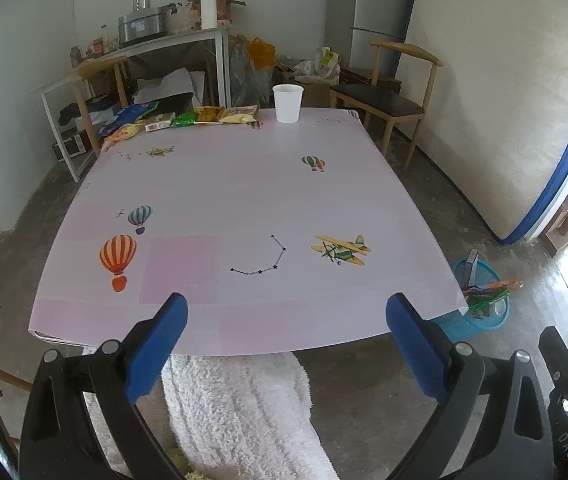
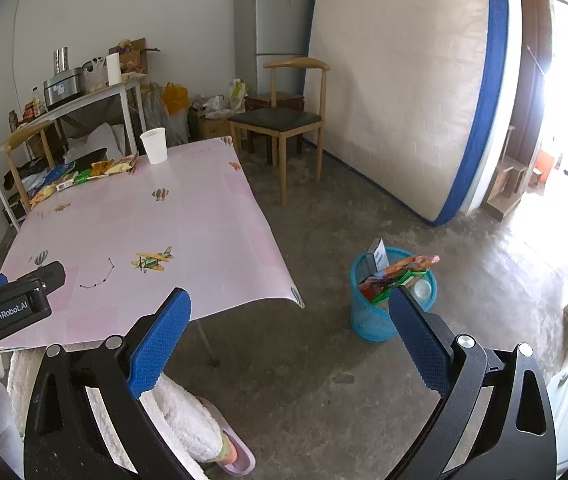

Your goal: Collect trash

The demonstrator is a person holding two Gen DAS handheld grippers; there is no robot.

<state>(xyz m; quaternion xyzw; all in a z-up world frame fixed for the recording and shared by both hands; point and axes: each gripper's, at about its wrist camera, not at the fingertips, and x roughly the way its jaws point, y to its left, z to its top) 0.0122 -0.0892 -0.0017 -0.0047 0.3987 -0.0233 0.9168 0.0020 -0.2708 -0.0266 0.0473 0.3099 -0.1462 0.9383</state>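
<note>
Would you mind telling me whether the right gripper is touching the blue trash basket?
Apart. In the right wrist view the right gripper is open and empty, held above the floor, with bare floor visible between it and the blue trash basket.

Snack wrappers (image 1: 188,118) in yellow, green, blue and orange are lying flat in a loose row along the table's far edge, in the upper left of both views. Just right of them, a white paper cup (image 1: 287,103) is standing upright. At right, a blue mesh bin (image 2: 391,292) is sitting on the floor, with wrappers and a box sticking out.
</note>
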